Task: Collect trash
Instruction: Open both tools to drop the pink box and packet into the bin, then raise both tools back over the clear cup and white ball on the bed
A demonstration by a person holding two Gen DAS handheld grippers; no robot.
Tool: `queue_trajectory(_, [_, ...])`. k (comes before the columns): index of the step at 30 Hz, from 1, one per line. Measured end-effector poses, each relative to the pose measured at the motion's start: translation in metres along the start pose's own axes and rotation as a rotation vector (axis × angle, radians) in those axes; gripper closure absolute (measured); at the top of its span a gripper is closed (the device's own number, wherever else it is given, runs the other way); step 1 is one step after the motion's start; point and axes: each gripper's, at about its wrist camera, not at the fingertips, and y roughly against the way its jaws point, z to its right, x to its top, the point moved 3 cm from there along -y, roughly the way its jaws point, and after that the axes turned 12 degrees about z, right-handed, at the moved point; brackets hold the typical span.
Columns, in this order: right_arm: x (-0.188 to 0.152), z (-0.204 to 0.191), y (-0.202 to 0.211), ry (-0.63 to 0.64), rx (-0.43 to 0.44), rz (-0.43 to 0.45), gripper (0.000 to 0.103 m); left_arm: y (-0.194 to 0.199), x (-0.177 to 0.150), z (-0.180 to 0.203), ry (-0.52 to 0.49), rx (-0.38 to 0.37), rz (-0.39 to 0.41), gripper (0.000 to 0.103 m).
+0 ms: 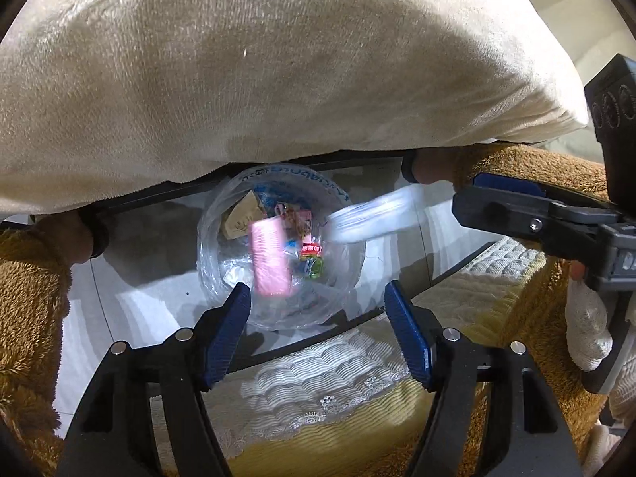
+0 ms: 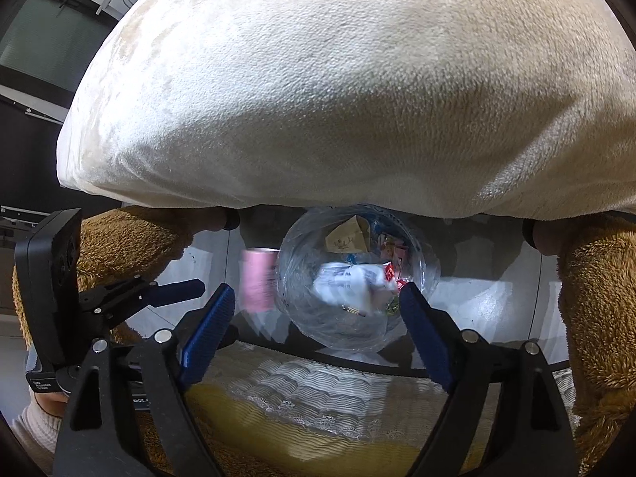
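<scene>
A bin lined with a clear bag (image 1: pixel 222 278) stands on the pale floor below both grippers, with several wrappers and a brown paper scrap in it. My left gripper (image 1: pixel 316 294) hangs open above it, and a blurred pink packet (image 1: pixel 268 258) is in the air just under its fingers. My right gripper (image 2: pixel 318 292) is open too, with a blurred white wrapper (image 2: pixel 349 282) loose below it over the bin (image 2: pixel 431 274). The pink packet (image 2: pixel 258 278) shows left of the bin's rim there. Each gripper shows from the side in the other's view, the right one (image 1: pixel 465 194) beside the white wrapper (image 1: pixel 369 218), the left one (image 2: pixel 190 288) at the left.
A large cream cushion (image 1: pixel 278 59) overhangs the bin from the far side. Brown fluffy fabric (image 2: pixel 596 298) flanks the bin on both sides. A mattress with a yellow and white lace cover (image 1: pixel 318 397) lies directly under the grippers, its dark edge next to the bin.
</scene>
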Motion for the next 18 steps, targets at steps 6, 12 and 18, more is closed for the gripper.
queue_trajectory(6, [0.0, -0.002, -0.001, -0.009, 0.023, -0.009, 0.019, 0.003, 0.002, -0.002, 0.0, 0.006, 0.011, 0.035])
queue_trajectory(12, [-0.001, -0.003, 0.004, -0.005, 0.058, 0.017, 0.016, 0.007, 0.003, 0.004, -0.033, 0.005, 0.036, 0.035])
queue_trajectory(18, [0.001, -0.01, 0.022, 0.037, 0.091, 0.101, 0.008, 0.019, 0.007, 0.008, -0.065, 0.002, 0.101, 0.035])
